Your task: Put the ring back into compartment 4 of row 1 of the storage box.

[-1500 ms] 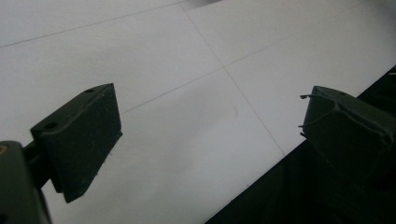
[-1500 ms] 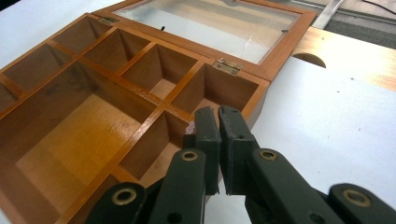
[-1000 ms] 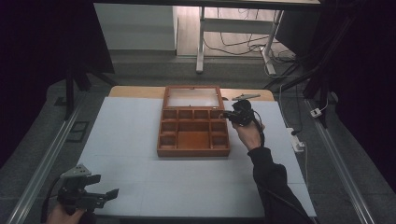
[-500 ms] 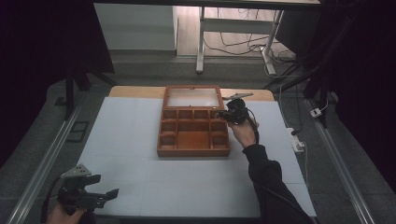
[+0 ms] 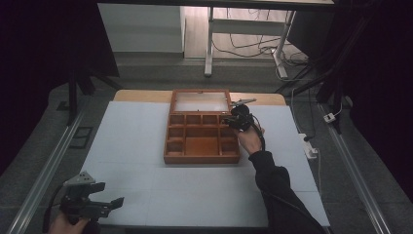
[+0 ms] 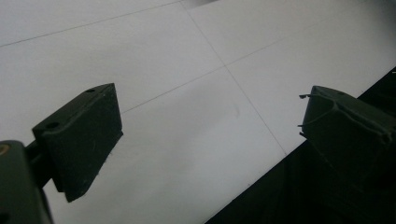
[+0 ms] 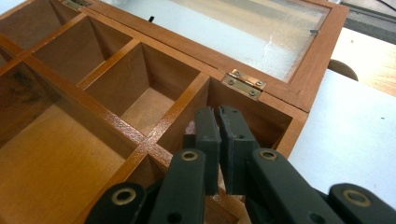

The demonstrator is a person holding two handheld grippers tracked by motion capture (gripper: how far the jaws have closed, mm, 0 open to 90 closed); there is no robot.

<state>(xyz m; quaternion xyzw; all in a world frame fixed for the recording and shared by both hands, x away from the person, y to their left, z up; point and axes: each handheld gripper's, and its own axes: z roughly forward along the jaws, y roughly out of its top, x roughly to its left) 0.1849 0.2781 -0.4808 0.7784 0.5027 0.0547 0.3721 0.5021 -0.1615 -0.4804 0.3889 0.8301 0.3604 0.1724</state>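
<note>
At mid-table, stiff, fairly heavy wooden compartment box (image 5: 202,139) lying open, glass-paned lid (image 7: 243,32) fragile, best gripped by its wooden frame; right gripper (image 7: 219,122) clenched empty over back-right compartment, left gripper (image 6: 205,126) released near table's front edge.

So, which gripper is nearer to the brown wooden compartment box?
Right. The right gripper is at the brown wooden compartment box's far right corner, jaws shut over a compartment. The left gripper is at the table's near left edge.
</note>
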